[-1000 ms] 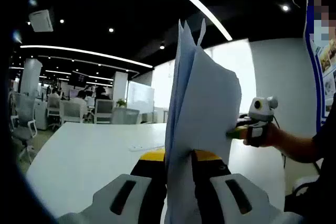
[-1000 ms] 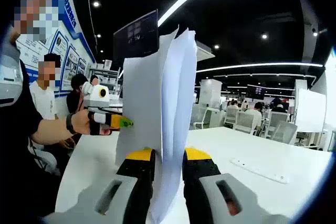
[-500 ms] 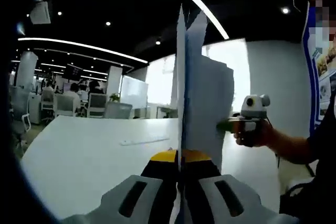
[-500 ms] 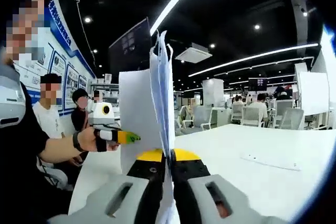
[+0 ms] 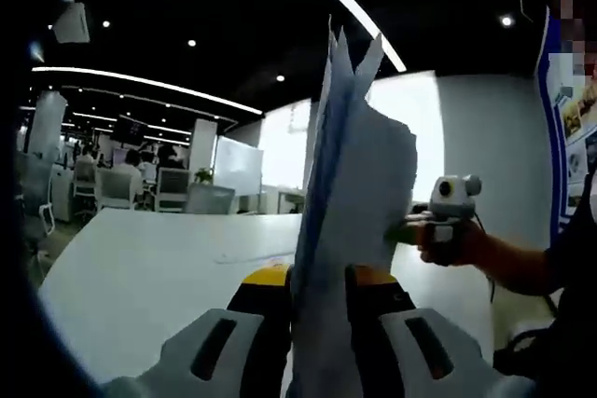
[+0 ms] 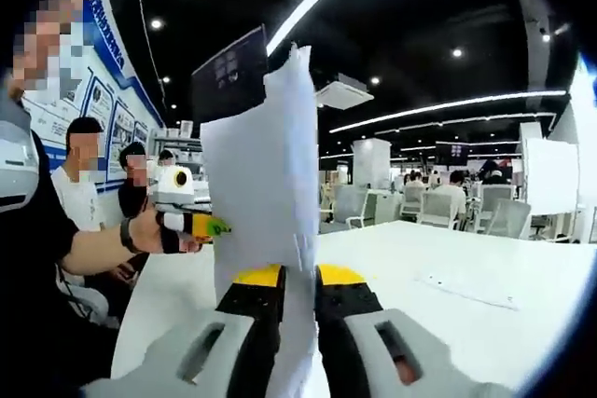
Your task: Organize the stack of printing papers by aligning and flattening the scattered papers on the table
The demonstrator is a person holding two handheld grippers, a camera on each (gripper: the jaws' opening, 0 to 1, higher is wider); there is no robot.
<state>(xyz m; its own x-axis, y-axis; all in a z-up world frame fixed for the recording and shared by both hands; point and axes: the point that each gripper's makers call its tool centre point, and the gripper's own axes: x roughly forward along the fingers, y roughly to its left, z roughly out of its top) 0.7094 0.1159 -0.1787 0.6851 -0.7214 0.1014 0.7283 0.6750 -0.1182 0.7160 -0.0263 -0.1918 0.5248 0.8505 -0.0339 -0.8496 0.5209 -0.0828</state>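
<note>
papers (image 5: 350, 202) stand upright, both grippers' fingers seemingly holding them, lower edge hidden.

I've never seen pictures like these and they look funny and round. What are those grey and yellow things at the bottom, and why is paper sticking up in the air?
A person holds a grabbing tool in each hand, and a small camera rides on each tool. That gives two round pictures: the left gripper view and the right gripper view. The grey and yellow parts are the left claw and the right claw. Both pinch the same stack of papers from opposite sides, holding it upright above the white table. The sheets are uneven at the top. Each camera also sees the other tool beyond the papers, held in the person's hand. Behind is an office with chairs and people.
</note>
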